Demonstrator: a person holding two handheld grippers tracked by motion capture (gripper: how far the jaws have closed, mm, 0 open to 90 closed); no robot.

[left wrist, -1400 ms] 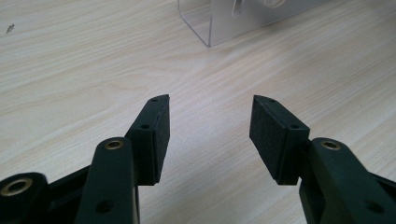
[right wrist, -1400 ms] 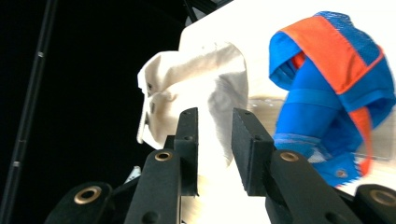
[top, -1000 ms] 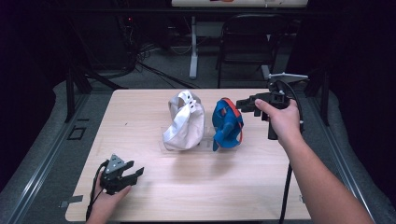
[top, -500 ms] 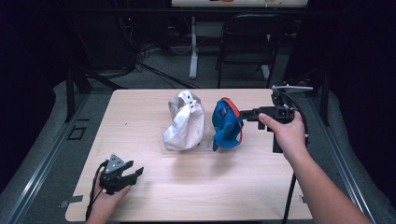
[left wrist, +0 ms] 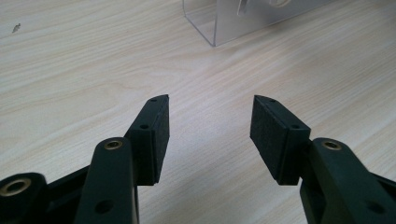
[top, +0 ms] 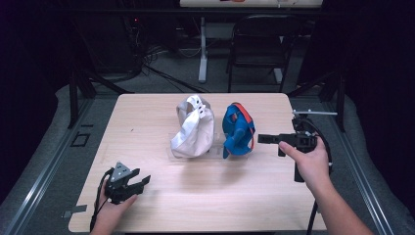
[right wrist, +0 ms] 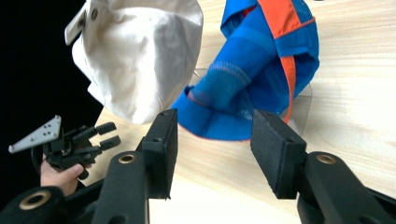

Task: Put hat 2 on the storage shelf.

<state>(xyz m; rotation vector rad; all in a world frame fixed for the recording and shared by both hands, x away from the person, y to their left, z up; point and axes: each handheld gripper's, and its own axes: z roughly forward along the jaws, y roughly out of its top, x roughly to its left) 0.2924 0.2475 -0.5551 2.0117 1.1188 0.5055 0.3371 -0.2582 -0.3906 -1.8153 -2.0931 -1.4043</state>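
Note:
A white cloth cap (top: 192, 128) and a blue cap with an orange stripe (top: 238, 129) stand side by side mid-table on a clear acrylic stand (top: 216, 150). My right gripper (top: 260, 139) is level, just right of the blue cap and apart from it. Its jaws have just been opening and nothing lies between them. In the right gripper view, the blue cap (right wrist: 261, 60) and white cap (right wrist: 140, 56) lie beyond the open gripper (right wrist: 215, 114). My left gripper (top: 145, 181) rests open at the front left. In its own view, the gripper (left wrist: 210, 100) has bare wood between its pads.
The wooden table (top: 147, 117) has free room left of the caps and along the front. A corner of the clear stand (left wrist: 219, 23) lies ahead of the left gripper. A dark chair (top: 257, 46) and cables stand on the floor behind the table.
My right gripper has drawn back to the right and lower, away from the blue cap, and its jaws have widened. The left gripper and both caps have not moved.

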